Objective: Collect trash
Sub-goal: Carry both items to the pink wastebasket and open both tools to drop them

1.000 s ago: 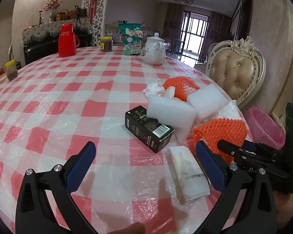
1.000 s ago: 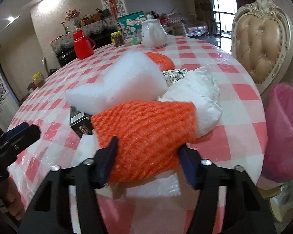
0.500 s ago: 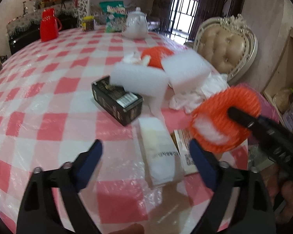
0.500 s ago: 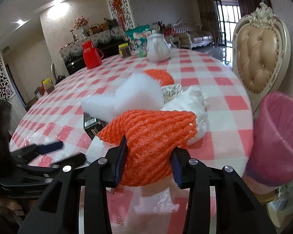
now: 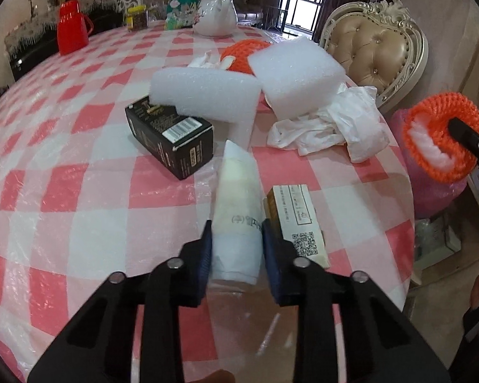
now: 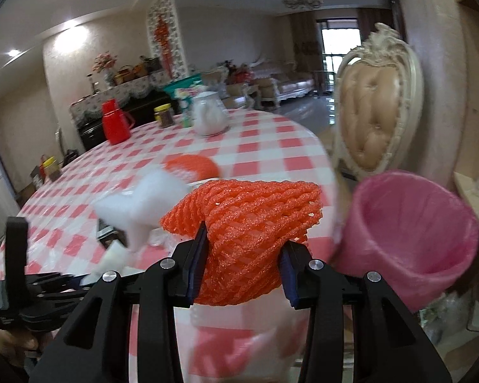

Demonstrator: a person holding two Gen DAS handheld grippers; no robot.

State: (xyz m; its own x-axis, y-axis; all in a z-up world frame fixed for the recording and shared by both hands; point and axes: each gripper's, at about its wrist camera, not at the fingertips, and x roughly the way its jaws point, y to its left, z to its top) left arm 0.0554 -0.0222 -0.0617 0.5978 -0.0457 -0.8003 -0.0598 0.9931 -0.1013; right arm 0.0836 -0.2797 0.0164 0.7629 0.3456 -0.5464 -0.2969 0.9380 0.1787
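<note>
While the left gripper (image 5: 236, 239) clamps a white packet (image 5: 238, 204) on the table (image 5: 79, 210), the right gripper (image 6: 242, 268) grips an orange foam net (image 6: 252, 223), the pink bin (image 6: 408, 239) just right of it; its base is hidden.

**Materials and finishes on your table**

Your tablecloth (image 5: 79, 166) is checked cloth under a glossy, crinkled clear plastic sheet. The white packet (image 5: 236, 223) looks like soft matt paper. Your orange sleeve (image 6: 255, 236) is rough foam netting with a slight sparkle. The white blocks (image 5: 207, 92) are matt, grainy foam. The black box (image 5: 172, 137) is smooth printed card. The teapot (image 5: 215, 12) looks like glazed, shiny ceramic. The bin (image 6: 408, 239) carries a thin, sheeny pink plastic liner. Your gripper arms are matt black plastic with bright metal pins
</note>
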